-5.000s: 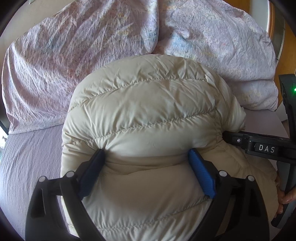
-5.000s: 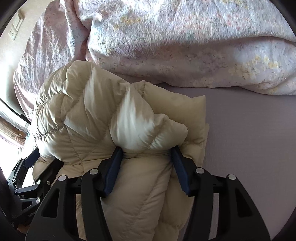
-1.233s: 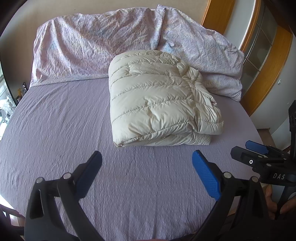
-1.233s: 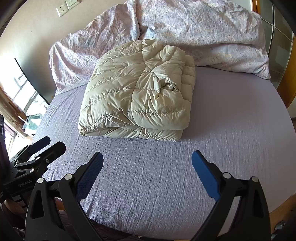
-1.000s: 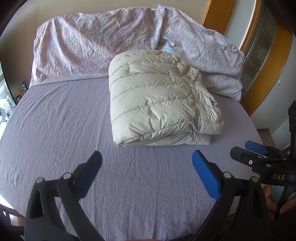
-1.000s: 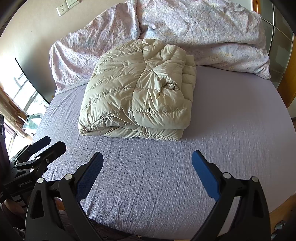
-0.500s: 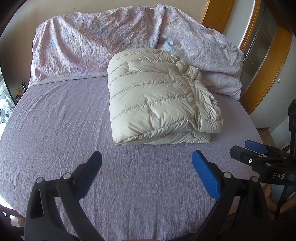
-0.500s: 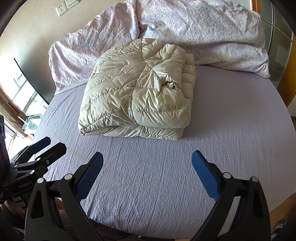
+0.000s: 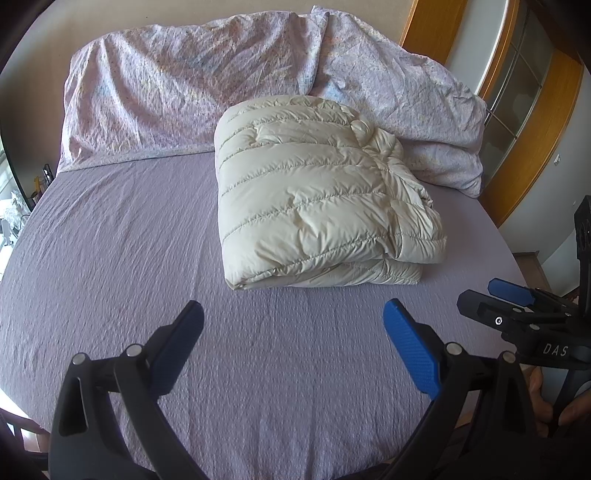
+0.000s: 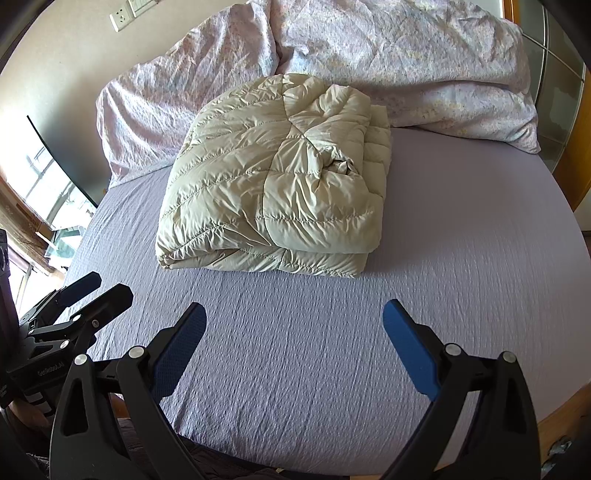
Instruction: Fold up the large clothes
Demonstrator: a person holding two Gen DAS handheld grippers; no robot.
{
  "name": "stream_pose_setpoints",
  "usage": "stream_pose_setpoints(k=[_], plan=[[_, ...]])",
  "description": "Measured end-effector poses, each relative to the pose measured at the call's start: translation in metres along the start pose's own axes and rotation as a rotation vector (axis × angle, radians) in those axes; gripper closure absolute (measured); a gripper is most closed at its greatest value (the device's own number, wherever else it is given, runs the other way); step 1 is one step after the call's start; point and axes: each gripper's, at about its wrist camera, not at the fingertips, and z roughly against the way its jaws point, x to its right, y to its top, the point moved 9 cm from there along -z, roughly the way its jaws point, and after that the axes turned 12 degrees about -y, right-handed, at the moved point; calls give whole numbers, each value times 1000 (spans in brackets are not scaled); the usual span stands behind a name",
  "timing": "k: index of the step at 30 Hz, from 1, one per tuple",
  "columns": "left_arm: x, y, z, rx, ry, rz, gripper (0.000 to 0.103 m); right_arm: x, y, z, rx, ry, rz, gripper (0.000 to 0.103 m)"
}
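A cream quilted down jacket [image 9: 317,195] lies folded into a thick rectangular bundle on the lilac bed sheet [image 9: 110,258], close to the pillows. The right wrist view shows the same jacket [image 10: 273,181] with its folded edges toward me. My left gripper [image 9: 293,325] hangs open over the bare sheet, well short of the bundle, with nothing between its blue pads. My right gripper [image 10: 293,325] is likewise open and empty, back from the jacket near the bed's foot. Each gripper appears at the edge of the other's view.
Crumpled floral pillows and bedding [image 9: 207,81] line the head of the bed behind the jacket. A wooden-framed glass door [image 9: 524,110] stands at the right. A window [image 10: 40,192] is on the left side, and a wall socket [image 10: 123,16] sits above the pillows.
Five seconds ago both grippers pressed around the jacket bundle; they have since let go and drawn back to the foot of the bed. Over the last second almost nothing has moved.
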Motion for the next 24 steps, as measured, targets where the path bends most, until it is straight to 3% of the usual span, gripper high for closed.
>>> stream_pose_setpoints(k=[24], plan=[[1,0,1,-3,-3,-4,5,0,-1,0,0,-1,-4,5]])
